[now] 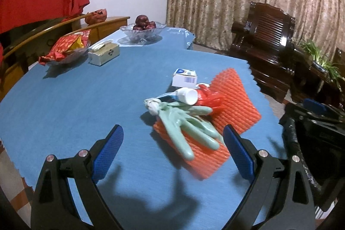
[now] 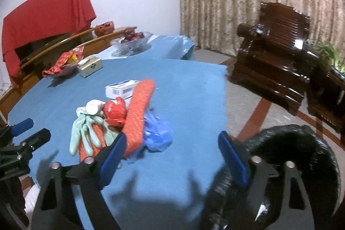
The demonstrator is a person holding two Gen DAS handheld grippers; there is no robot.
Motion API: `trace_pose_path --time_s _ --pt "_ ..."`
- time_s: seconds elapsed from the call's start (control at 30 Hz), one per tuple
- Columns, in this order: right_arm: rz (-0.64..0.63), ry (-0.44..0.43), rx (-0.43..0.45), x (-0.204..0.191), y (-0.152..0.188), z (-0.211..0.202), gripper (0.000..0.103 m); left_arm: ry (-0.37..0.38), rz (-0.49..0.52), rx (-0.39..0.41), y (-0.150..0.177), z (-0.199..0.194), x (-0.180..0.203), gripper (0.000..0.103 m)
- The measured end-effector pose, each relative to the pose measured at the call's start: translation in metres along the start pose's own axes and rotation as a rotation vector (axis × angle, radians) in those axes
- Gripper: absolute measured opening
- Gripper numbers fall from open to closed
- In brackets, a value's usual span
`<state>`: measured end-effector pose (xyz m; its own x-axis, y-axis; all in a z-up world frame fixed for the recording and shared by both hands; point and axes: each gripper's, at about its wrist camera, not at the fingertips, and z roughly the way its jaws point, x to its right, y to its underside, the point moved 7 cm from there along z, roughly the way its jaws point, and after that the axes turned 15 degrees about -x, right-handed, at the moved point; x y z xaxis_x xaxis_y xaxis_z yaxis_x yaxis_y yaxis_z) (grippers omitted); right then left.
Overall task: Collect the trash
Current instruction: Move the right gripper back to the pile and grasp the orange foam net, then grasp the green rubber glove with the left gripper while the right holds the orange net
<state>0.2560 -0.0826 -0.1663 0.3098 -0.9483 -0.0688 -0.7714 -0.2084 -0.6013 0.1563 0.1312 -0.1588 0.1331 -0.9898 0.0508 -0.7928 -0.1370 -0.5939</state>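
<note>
A heap of trash lies on the blue tablecloth: a pale green glove on an orange foam net, a white tube, a crumpled red bag and a small white box. My left gripper is open just short of the glove, with nothing between its pads. In the right wrist view my right gripper is open too, and a crumpled blue bag lies just beyond its tips beside the orange net and the glove. A black bag hangs behind its right finger.
Far left on the table stand a tissue box, a dish of red snack packets and a glass bowl of dark red fruit. The table edge runs close on the right. A dark wooden armchair stands beyond it before a curtain.
</note>
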Motion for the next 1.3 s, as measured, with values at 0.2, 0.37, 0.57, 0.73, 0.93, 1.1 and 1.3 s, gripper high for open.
trace_pose_path --time_s 0.2,0.37,0.57,0.73,0.93,1.1,1.3 --pt "-0.055 -0.058 -0.05 -0.028 -0.012 0.031 0.055 -0.007 -0.018 -0.012 -0.006 0.013 -0.013 0.091" --pt "-0.06 -0.094 -0.097 -0.037 -0.015 0.052 0.042 -0.005 -0.025 -0.023 -0.01 0.024 -0.017 0.086" --pt "-0.079 -0.118 -0.131 -0.04 -0.01 0.064 0.025 0.005 -0.016 -0.062 -0.01 0.045 -0.016 0.077" --pt "-0.078 -0.123 -0.134 -0.038 -0.01 0.067 0.022 0.023 -0.02 -0.098 -0.011 0.066 -0.014 0.07" --pt "-0.086 -0.12 -0.133 -0.037 -0.012 0.067 0.022 0.044 -0.021 -0.123 -0.017 0.085 -0.008 0.058" --pt "-0.088 -0.122 -0.133 -0.039 -0.013 0.066 0.022 0.087 -0.003 -0.142 -0.018 0.094 -0.001 0.039" --pt "-0.087 -0.137 -0.108 -0.039 -0.016 0.054 0.021 0.122 -0.007 -0.119 -0.019 0.078 0.0 0.018"
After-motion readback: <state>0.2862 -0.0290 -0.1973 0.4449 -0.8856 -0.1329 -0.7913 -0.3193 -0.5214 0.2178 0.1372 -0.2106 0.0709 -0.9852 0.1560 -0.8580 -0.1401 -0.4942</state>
